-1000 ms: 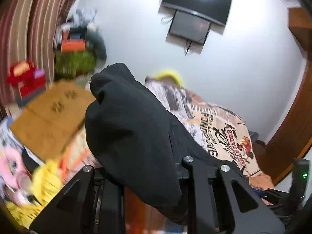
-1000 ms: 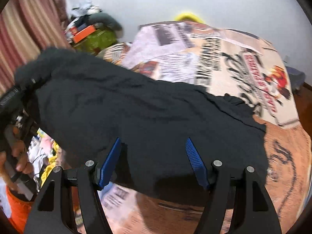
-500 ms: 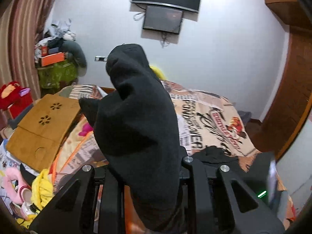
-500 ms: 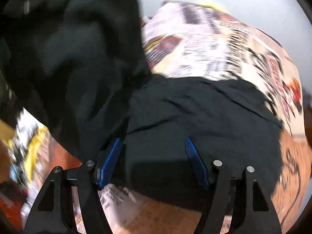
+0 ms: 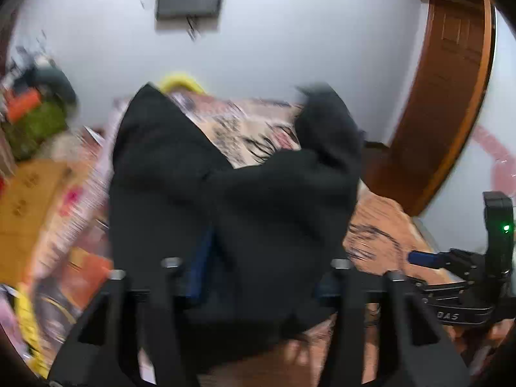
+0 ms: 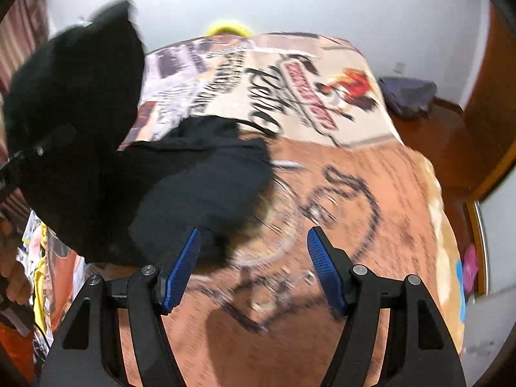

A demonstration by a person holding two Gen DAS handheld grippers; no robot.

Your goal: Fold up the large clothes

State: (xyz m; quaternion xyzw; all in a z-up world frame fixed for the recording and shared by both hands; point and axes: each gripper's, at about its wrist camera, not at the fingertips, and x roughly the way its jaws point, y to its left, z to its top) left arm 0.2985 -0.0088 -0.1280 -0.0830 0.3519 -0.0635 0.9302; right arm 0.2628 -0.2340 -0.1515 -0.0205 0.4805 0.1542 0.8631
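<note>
Left hand-held gripper (image 5: 258,271) jaws opening with one black garment (image 5: 258,200) draped between them, right hand-held gripper (image 6: 253,267) wide with nothing in it, garment spilling onto one bed (image 6: 371,193) with a printed cover, one yellow pillow (image 6: 229,29) behind

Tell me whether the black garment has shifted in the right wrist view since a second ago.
Yes. The black garment has slid left off the printed bedspread, out from between the right gripper's open jaws.

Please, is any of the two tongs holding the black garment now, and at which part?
The right tongs stand open and hold nothing. The left tongs are opening; the black garment is draped between them, its bottom edge there, no longer clamped.
</note>
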